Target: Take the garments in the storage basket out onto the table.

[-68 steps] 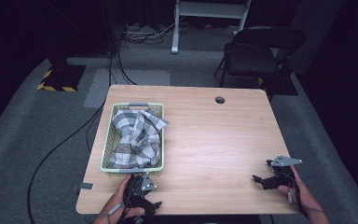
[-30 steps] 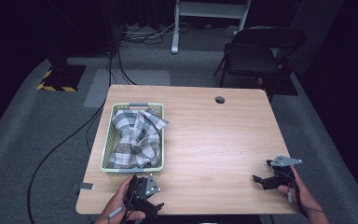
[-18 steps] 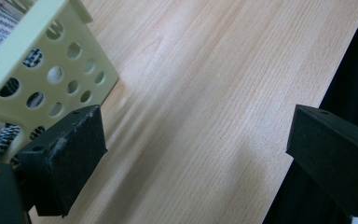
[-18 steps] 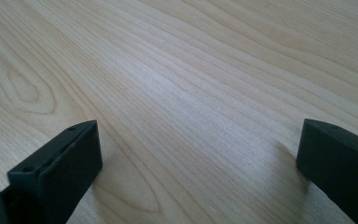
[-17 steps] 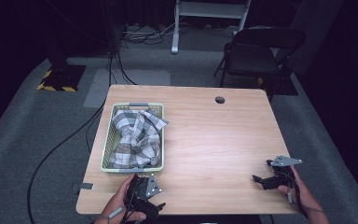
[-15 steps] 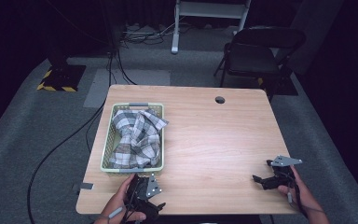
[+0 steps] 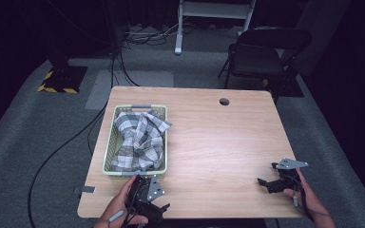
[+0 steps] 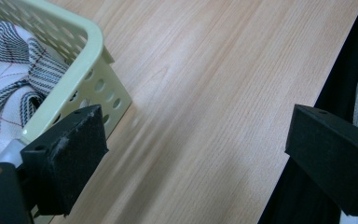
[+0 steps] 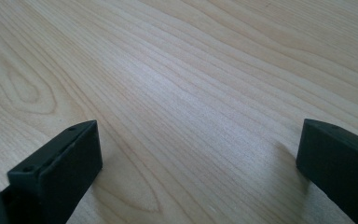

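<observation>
The basket serves as the landmark. Nearest of all, the left tool (image 7: 158,207) sits at the near edge of the surface (image 7: 218,142), just in front of the basket's near right corner. Its jaws stand wide apart with nothing between them; in the left gripper view one pad (image 8: 67,156) lies just beside the pale green basket (image 8: 81,60) wall, and the other hangs past the surface's edge. The right tool (image 7: 266,183) rests low on the wood well to the right of the basket, near the right edge, jaws likewise spread wide and empty.

The checked cloth (image 7: 138,140) lies bunched inside the basket (image 7: 109,152), one corner riding over the far right rim. Neither tool touches it, so this looks like the approach step, with a grasp not yet begun. The next move likely calls for the left tool to lift over the near rim and come down on a raised fold, rather than pushing into the perforated wall.

To the right of the basket the wood is bare right out to the cable hole (image 7: 224,101) near the far edge, giving ample room to spread the cloth. To the basket's left only a thin strip remains before the drop. Beyond the far edge stands a folding chair (image 7: 261,57).
</observation>
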Demonstrator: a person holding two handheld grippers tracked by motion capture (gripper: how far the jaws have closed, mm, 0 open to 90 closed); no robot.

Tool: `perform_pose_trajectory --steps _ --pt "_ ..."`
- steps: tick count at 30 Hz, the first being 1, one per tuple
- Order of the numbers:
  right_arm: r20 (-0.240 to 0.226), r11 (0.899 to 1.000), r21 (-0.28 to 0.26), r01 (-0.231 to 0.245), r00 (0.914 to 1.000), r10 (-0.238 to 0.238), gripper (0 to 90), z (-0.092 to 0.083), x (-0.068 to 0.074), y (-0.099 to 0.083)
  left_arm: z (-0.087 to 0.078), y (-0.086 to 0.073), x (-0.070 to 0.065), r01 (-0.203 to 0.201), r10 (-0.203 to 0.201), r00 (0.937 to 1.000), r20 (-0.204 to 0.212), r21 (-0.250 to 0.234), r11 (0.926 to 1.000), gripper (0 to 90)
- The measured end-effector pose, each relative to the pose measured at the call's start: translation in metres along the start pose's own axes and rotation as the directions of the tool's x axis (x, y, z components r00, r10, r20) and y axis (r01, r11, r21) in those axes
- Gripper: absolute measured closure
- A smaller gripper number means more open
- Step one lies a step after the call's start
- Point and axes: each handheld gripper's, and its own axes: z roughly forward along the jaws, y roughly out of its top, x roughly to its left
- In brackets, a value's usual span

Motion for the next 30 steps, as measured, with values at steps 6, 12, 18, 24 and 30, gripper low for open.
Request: perform_pose_trajectory --steps 6,12,18,24,30 --pt "0.0 1.0 0.0 0.0 1.0 0.0 0.1 0.0 0.0 0.0 -0.003 0.003 0.003 0.001 -0.001 0.9999 -0.01 -0.009 1.0 4.8" --pt "0.0 1.0 0.0 0.0 1.0 0.0 0.1 0.0 0.0 0.0 -0.008 0.006 0.009 0.003 -0.004 0.9997 -0.024 -0.021 0.9998 4.8" --pt "0.0 1.0 0.0 0.0 1.0 0.0 0.1 0.0 0.0 0.0 -0.012 0.012 0.016 0.01 -0.011 0.9992 -0.039 -0.041 0.9991 4.8" --pt "0.0 1.0 0.0 0.0 1.0 0.0 0.1 0.0 0.0 0.0 -0.015 0.018 0.023 0.013 -0.016 0.9983 -0.056 -0.05 0.9987 4.8" --pt "0.0 1.0 0.0 0.0 1.0 0.0 0.1 0.0 0.0 0.0 -0.015 0.023 0.031 0.019 -0.022 0.9971 -0.073 -0.045 0.9988 4.6"
